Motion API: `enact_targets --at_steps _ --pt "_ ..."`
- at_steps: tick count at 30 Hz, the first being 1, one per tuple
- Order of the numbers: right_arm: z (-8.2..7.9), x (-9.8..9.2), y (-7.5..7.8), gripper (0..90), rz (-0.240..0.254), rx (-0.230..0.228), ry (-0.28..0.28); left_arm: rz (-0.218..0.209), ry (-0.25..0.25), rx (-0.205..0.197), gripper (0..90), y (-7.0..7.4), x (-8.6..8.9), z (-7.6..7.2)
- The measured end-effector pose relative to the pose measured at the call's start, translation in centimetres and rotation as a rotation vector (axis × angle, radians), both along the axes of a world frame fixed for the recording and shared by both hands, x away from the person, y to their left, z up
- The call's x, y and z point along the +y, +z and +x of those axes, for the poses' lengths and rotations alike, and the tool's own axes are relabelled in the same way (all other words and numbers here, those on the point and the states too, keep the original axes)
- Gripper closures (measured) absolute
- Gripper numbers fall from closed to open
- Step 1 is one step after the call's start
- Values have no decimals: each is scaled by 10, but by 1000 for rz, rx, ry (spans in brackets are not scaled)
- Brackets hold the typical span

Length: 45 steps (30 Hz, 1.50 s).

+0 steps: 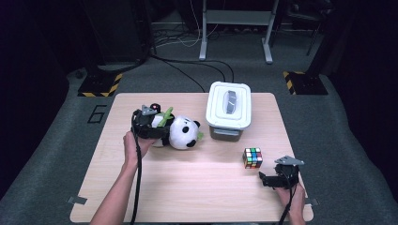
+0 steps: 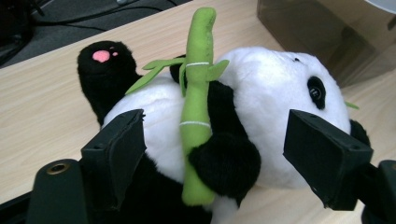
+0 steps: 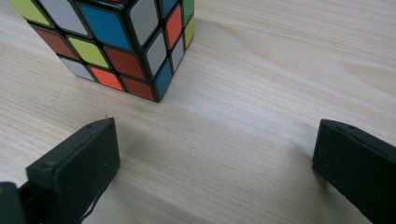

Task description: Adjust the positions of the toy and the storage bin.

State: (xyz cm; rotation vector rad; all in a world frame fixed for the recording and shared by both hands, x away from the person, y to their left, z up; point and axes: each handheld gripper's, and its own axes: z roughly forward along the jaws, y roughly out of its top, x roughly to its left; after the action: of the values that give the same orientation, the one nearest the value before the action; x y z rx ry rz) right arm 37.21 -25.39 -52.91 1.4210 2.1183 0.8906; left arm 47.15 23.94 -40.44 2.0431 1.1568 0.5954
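Note:
A black-and-white plush panda (image 1: 180, 133) lies on its back on the wooden table (image 1: 187, 187), hugging a green bamboo stalk (image 2: 196, 93). My left gripper (image 1: 152, 126) is at the panda's left end. In the left gripper view it (image 2: 222, 137) stands open, with the panda's (image 2: 271, 93) body between the wide jaws and the pads not pressing on it. A colourful puzzle cube (image 1: 252, 158) sits at the right of the table. My right gripper (image 1: 270, 179) rests just in front of it, open (image 3: 215, 149), with bare wood between the jaws and the cube (image 3: 116, 37) ahead to the left.
A white lidded storage box (image 1: 229, 110) with a grey handle stands at the back middle of the table, just right of the panda's head; its translucent wall (image 2: 327, 32) is close behind the panda. Cables and stand legs lie on the floor beyond the table.

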Motion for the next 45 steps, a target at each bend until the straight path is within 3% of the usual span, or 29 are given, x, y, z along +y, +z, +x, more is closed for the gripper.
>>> enact_targets --at_steps 6,14,16,22,23,24,28,34,37,39,41,45 --pt "0 0 0 0 1 0 1 2 7 -11 147 -2 13 -25" --pt "1 0 0 0 -1 6 -4 17 31 6 69 -23 27 -60" --pt "1 0 1 0 -1 11 -2 18 55 22 40 -41 31 -74" --pt "2 0 2 0 -11 30 -12 23 84 84 0 -79 40 -96" --pt "2 1 3 0 -10 36 -21 23 84 84 0 -79 40 -96" --pt "2 1 3 0 -9 32 -40 43 90 95 0 -90 41 -102" --pt "0 1 6 0 7 45 -41 50 109 96 0 -103 42 -112" --pt "-8 13 28 0 45 1 -36 43 127 99 0 -113 42 -117" --pt "-8 21 38 0 55 -8 -37 62 116 109 0 -117 41 -118" --pt "-7 28 44 0 59 -12 -34 48 109 119 0 -121 41 -118" --pt "-5 34 48 0 58 -12 -38 12 125 111 0 -123 42 -118" --pt "3 48 52 17 58 -16 -54 -15 129 90 0 -126 44 -121"
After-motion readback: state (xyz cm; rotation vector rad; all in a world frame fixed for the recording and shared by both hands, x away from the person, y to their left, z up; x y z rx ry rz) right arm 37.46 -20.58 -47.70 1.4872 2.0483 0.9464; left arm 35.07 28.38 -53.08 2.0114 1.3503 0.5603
